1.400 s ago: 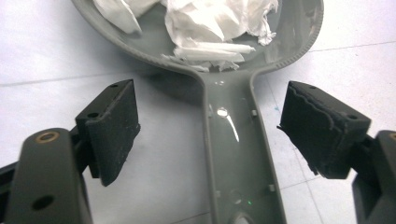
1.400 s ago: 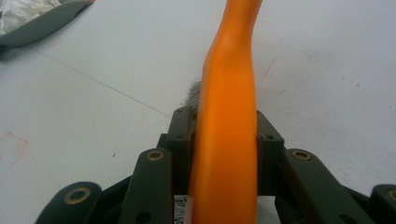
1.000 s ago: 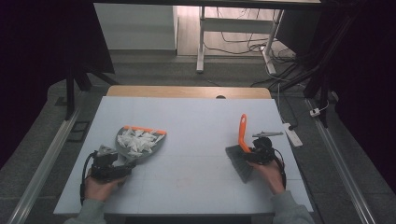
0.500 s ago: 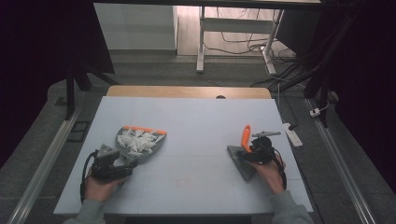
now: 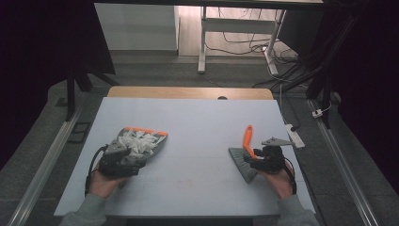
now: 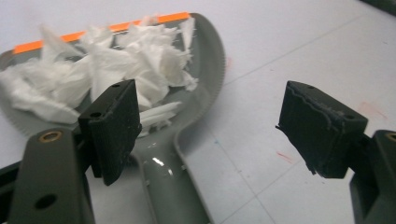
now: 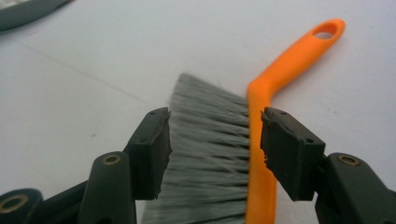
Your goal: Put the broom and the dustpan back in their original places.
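The brush (image 7: 224, 154) lies flat at the right of the surface (image 5: 197, 127), between the released jaws of the right gripper (image 7: 215, 149), which have just been opening. It is judged light, with soft bristles; its stiff orange handle (image 7: 289, 60) is best gripped. The dustpan (image 6: 196, 93), full of paper scraps (image 6: 116, 65), rests at the left, its handle between the left gripper (image 6: 219, 126)'s spread jaws.

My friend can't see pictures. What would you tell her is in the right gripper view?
A small brush with grey bristles and an orange handle lies flat on a pale table. The right gripper has just opened its two black jaws, which stand on either side of the brush without pressing it. The handle's end has a hanging hole.
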A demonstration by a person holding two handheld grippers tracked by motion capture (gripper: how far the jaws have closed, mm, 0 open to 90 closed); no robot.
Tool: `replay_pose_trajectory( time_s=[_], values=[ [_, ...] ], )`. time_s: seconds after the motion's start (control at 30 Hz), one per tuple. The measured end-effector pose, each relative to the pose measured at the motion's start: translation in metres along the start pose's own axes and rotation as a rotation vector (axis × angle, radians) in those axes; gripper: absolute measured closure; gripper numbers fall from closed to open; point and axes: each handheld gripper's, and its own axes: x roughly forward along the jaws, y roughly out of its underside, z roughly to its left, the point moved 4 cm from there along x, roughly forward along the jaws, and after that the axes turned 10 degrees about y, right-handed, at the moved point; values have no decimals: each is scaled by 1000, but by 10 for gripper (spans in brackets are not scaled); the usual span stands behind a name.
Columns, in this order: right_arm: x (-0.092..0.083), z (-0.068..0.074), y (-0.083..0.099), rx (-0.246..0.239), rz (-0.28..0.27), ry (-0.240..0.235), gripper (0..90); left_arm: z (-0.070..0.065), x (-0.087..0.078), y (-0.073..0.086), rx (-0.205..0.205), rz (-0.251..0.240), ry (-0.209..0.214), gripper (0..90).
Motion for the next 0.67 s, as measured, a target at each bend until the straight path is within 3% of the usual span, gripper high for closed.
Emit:
replay_pose_trajectory(
  time_s=[0.23,0.4,0.67],
  values=[
    [-10,11,9,-86,-35,-64,444,-6,-2,7,45,32,66,219],
    [-13,12,14,-142,-52,-86,450,-7,-2,11,43,45,73,223],
    [-12,12,12,-175,-76,-92,452,-8,0,13,36,59,78,223]
  ],
)
